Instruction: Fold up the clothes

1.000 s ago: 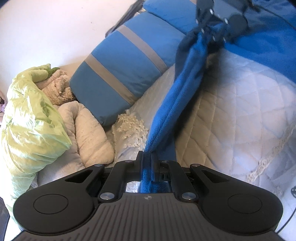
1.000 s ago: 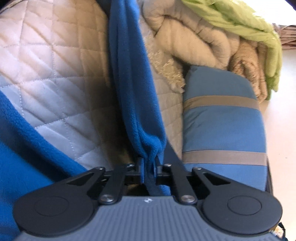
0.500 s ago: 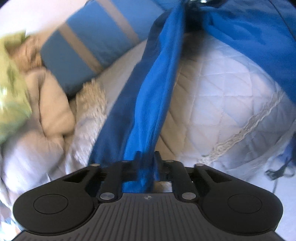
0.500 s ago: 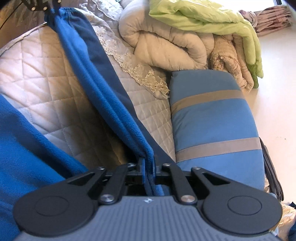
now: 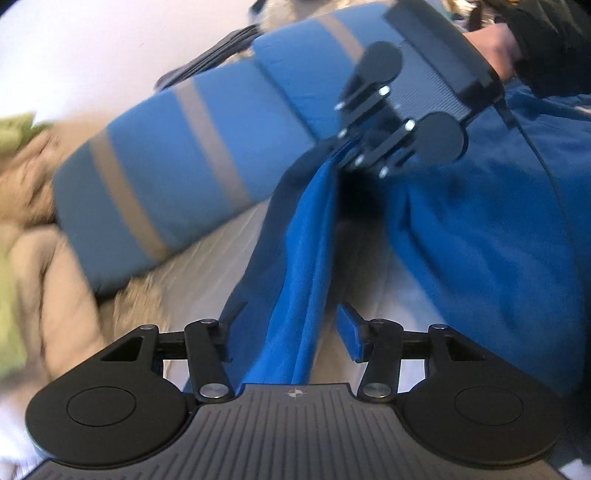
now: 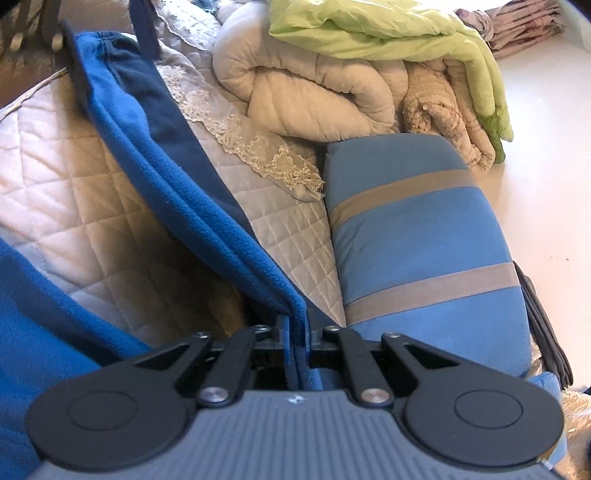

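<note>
Here, a bright blue fleece garment is stretched as a long twisted band over a cream quilted bedspread with lace trim. The right gripper has its jaws clamped together on one end of that band, the fleece pinched tight between them. The left gripper has its jaws apart and opening; the blue cloth hangs loose between them, close to the left one, and the blue-padded right finger stands clear of it. In the left wrist view a hand in a dark sleeve holds the right gripper. A blue bolster pillow with grey stripes lies just beside the band, and beyond it sit a rolled beige comforter and a crumpled lime-green blanket.
</note>
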Demonstrator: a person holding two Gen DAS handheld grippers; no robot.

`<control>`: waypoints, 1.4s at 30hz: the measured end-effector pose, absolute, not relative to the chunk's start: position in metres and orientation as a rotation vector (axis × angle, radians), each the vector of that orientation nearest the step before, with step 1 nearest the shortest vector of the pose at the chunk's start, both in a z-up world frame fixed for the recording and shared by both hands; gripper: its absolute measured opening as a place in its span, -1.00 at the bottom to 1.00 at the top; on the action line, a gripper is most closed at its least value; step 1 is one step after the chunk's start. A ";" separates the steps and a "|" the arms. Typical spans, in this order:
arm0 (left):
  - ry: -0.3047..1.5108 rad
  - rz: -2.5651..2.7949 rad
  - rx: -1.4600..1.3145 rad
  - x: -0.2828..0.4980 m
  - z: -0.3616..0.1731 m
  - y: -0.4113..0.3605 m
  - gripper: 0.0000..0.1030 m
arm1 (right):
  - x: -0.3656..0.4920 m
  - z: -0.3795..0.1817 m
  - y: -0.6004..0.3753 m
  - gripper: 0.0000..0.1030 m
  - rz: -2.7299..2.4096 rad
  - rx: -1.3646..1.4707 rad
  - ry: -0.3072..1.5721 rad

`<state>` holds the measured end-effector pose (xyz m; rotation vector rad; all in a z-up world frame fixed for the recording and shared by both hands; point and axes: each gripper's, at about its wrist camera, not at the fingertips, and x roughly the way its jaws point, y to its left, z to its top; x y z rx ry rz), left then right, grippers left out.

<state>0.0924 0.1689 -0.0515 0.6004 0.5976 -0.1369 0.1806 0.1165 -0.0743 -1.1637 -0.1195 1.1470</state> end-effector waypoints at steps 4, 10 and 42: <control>0.658 -0.161 0.597 0.128 -0.065 0.158 -0.40 | 0.181 -0.072 0.120 -0.85 1.147 -1.161 -0.115; 0.663 -0.146 0.478 0.151 -0.068 0.172 -0.91 | 0.181 -0.076 0.118 -0.84 1.146 -1.173 -0.137; 0.385 0.186 0.788 0.145 -0.070 0.167 -0.93 | 0.219 -0.108 0.114 0.56 1.035 -0.653 0.333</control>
